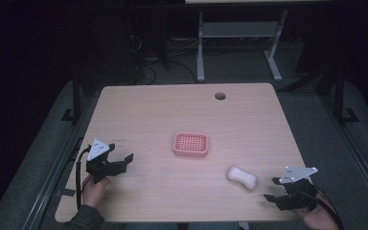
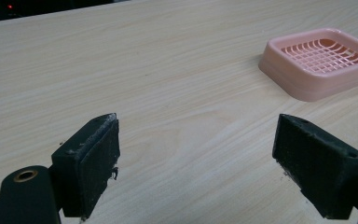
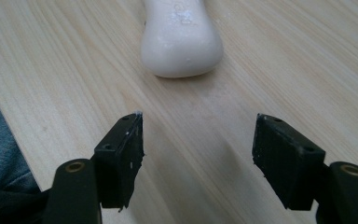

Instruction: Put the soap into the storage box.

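A pink soap dish (image 1: 190, 144) with a grid bottom sits near the middle of the wooden table (image 1: 182, 110); the left gripper view has the soap dish (image 2: 320, 62) at upper right. A white bar of soap (image 1: 242, 177) lies flat to the dish's right, toward the front. My right gripper (image 1: 272, 189) is open just right of the soap, jaws pointing at it; the soap (image 3: 181, 39) lies a short way ahead of its empty jaws (image 3: 198, 154). My left gripper (image 1: 122, 160) is open at the front left, holding nothing, with bare table between its pads (image 2: 193, 163).
A round cable hole (image 1: 220, 96) sits near the table's far edge. Beyond the table stands a white desk frame (image 1: 239, 43) with cables on the dark floor. The table's near edge (image 3: 14, 135) runs close to my right gripper.
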